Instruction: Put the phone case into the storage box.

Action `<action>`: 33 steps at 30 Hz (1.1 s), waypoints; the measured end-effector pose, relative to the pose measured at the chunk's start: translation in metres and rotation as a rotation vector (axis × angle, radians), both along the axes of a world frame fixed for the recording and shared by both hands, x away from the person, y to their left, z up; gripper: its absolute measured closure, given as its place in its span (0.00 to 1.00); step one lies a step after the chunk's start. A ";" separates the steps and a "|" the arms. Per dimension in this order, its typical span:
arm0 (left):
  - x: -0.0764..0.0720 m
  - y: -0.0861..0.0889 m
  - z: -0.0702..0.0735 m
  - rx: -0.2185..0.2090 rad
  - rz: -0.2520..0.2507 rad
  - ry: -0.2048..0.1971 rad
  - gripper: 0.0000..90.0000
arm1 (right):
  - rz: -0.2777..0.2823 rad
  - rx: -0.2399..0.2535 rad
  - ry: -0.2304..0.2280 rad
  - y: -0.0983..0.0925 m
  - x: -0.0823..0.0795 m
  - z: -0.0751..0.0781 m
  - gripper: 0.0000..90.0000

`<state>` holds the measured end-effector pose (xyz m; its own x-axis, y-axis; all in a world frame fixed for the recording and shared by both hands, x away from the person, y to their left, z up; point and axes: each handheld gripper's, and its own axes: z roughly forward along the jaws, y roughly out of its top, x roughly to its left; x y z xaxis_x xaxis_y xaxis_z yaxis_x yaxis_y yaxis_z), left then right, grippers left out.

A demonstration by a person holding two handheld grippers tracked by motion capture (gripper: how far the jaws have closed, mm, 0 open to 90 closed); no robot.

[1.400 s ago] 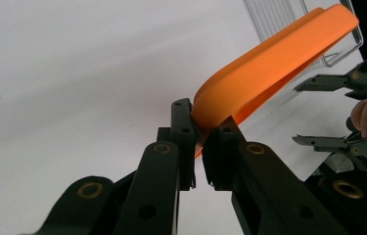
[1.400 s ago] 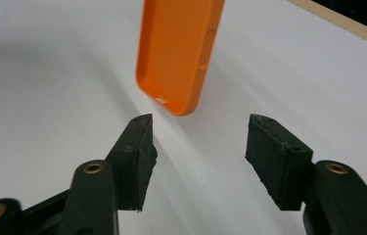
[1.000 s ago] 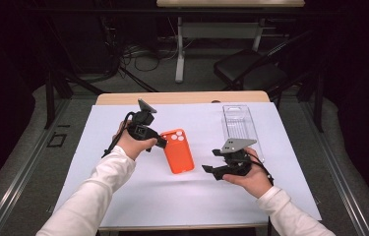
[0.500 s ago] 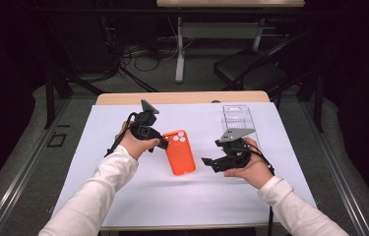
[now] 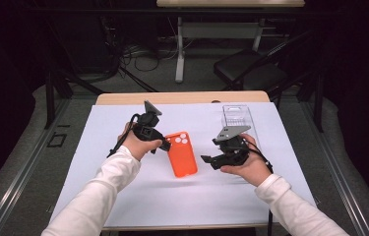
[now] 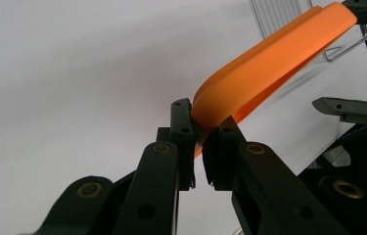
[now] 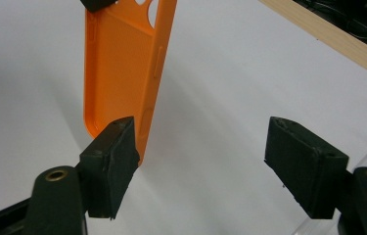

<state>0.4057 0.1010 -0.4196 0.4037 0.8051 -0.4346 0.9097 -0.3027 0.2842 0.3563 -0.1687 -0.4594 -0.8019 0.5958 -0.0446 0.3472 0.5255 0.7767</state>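
The left gripper [image 5: 165, 145] clenches the flat orange silicone phone case [image 5: 181, 155] at its far-left corner; the right gripper [image 5: 210, 161], jaws just closing with nothing between, stands released just right.

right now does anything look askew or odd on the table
Yes: the orange phone case is tilted, not flat. The left gripper pinches it by one corner edge, lifting that end off the white sheet. The right gripper is open beside it, gripping nothing.
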 end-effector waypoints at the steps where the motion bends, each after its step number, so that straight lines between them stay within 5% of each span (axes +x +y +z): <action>1: 0.000 -0.001 0.000 0.000 -0.003 0.001 0.94 | 0.003 -0.001 0.001 0.001 0.000 0.001 0.33; 14: 0.000 -0.018 -0.005 0.023 -0.039 0.006 0.94 | 0.029 -0.030 -0.028 0.015 0.004 0.014 0.50; 33: -0.002 -0.030 -0.007 0.035 -0.066 0.004 0.94 | 0.035 -0.094 -0.059 0.027 0.001 0.024 0.55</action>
